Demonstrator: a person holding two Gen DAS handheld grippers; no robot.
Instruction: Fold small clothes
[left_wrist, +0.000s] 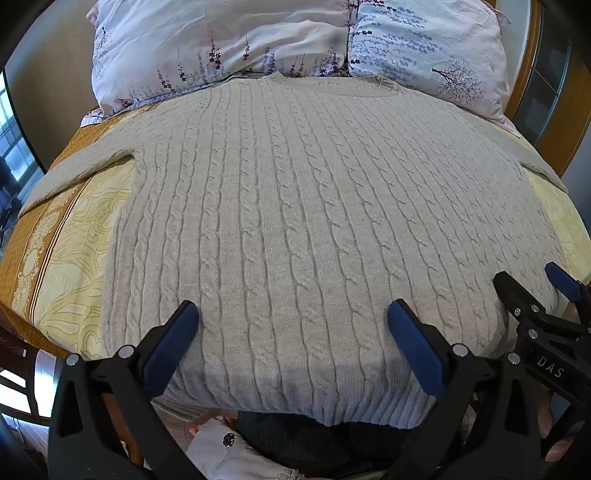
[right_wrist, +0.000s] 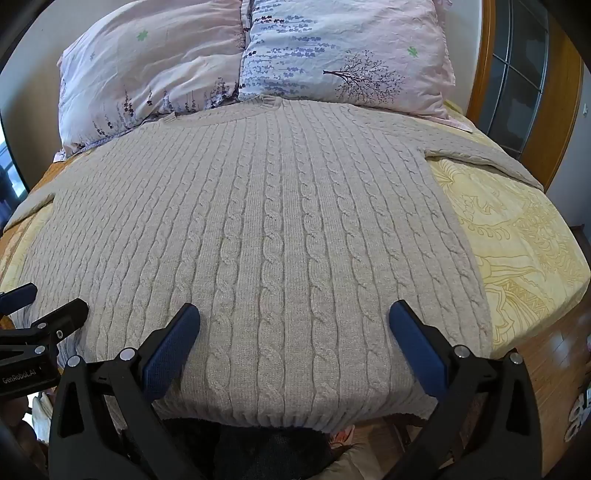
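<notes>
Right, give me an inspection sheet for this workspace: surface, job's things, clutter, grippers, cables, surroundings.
Surface: bed with a yellow patterned sheet.
Job's things: beige cable-knit sweater spread flat, collar toward the pillows, sleeves out to both sides, hem over the near edge.
Clutter: two floral pillows at the far end.
Grippers: left gripper open and right gripper open, both above the hem, holding nothing.
Cables: nothing seen.
Surroundings: wooden door frame at right, wood floor beside the bed.

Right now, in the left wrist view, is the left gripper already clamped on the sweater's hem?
No: the left gripper is wide open, its blue pads spread apart above the flat beige sweater and pinching no fabric.
</notes>
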